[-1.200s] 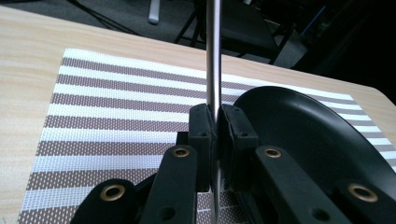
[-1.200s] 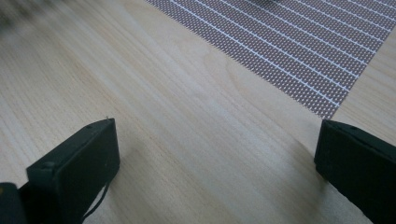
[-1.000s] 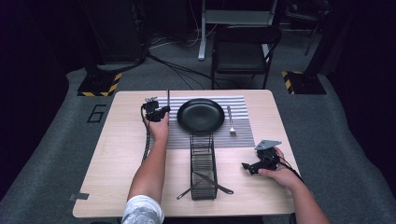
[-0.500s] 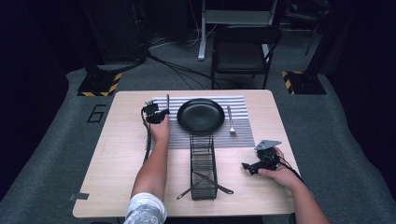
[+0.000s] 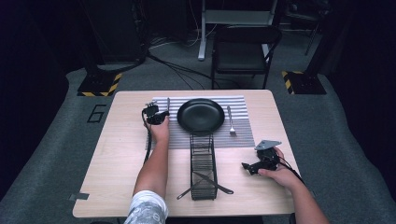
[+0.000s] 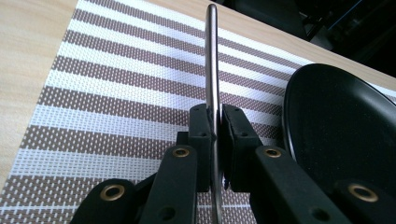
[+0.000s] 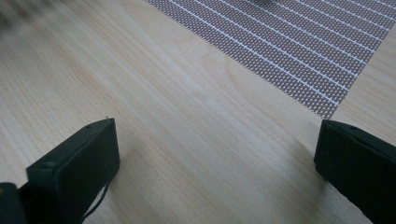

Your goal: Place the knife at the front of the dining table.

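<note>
Your left gripper (image 6: 215, 123) clamps a slim silver metal utensil (image 6: 212, 70) over the striped woven placemat (image 6: 116, 93); your right gripper's (image 7: 217, 154) jaws stand wide above the bench (image 7: 187, 140).

A thin metal knife (image 6: 213, 70) stands on edge above the striped placemat (image 6: 116, 93), just left of the black plate (image 6: 341, 135).
</note>
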Motion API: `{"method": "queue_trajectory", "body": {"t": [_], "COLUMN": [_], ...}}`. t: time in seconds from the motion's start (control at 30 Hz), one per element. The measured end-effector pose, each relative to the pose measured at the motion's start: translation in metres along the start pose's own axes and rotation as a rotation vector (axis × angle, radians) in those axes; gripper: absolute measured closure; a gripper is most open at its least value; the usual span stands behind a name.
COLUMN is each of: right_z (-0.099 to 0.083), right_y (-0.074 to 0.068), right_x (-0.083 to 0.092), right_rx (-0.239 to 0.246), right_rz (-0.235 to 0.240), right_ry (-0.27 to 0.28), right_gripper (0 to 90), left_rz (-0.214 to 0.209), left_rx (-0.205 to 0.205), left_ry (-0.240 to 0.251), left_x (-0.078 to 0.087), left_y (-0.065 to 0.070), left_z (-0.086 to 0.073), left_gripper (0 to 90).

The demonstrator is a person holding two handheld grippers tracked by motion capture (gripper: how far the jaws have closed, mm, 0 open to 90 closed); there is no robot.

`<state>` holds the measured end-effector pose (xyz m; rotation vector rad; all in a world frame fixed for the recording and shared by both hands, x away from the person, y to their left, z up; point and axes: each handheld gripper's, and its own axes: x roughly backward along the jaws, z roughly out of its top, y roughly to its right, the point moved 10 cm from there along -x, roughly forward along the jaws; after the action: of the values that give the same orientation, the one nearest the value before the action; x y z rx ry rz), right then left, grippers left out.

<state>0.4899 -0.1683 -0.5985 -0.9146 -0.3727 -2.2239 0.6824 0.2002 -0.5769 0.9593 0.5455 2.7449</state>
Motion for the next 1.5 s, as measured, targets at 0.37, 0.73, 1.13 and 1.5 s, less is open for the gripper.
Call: {"method": "queue_trajectory", "body": {"t": [0.37, 0.73, 1.13, 1.5], "right_z": [0.000, 0.000, 0.000, 0.000], "right_y": [-0.001, -0.001, -0.001, -0.001], "right_x": [0.000, 0.000, 0.000, 0.000], "right_rx": [-0.009, -0.008, -0.010, -0.009], "right_rz": [0.000, 0.000, 0.000, 0.000], "right_ry": [-0.001, -0.001, -0.001, -0.001], "right_gripper": [0.0, 0.0, 0.0, 0.0], "left_rz": [0.033, 0.032, 0.045, 0.023], "left_rx": [0.034, 0.043, 0.029, -0.033], "left_ry": [-0.033, -0.051, -0.022, 0.018], "left_x": [-0.004, -0.004, 0.011, 0.045], "left_y": [-0.005, -0.010, -0.020, -0.023], "left_z": [-0.002, -0.004, 0.004, 0.013], "left_gripper": [83.3, 81.9, 76.8, 72.6]}}
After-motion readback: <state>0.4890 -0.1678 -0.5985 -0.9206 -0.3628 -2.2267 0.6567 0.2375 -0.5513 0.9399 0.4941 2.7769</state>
